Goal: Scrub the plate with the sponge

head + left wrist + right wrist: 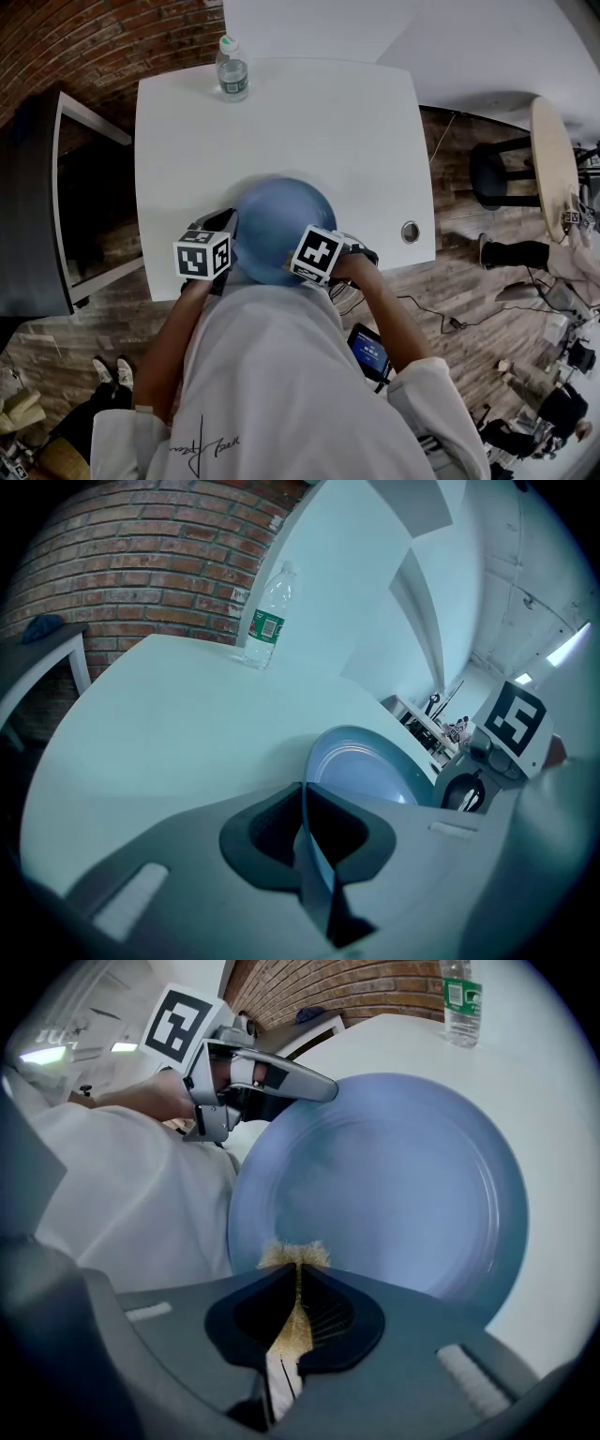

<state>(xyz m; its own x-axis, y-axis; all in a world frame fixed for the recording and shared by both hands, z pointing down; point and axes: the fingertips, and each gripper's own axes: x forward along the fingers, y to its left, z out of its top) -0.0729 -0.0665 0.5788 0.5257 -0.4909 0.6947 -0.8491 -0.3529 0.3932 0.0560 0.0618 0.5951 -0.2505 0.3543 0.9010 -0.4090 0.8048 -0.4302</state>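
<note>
A blue plate (272, 225) is held tilted over the white table's (281, 122) near edge. My left gripper (223, 232) is shut on its left rim; in the left gripper view the rim (307, 841) runs edge-on between the closed jaws of this gripper (305, 803), with the plate's face (375, 775) beyond. My right gripper (298, 265) is shut on a thin yellowish sponge (292, 1255), whose frayed tip rests against the plate's (394, 1185) lower left face. The left gripper (281, 1080) shows there clamped on the far rim.
A water bottle (232, 70) stands at the table's far left edge. A cable hole (410, 232) sits near the right front corner. A dark cabinet (37, 206) is to the left, a black stool (497, 173) and a round wooden table (553, 159) to the right.
</note>
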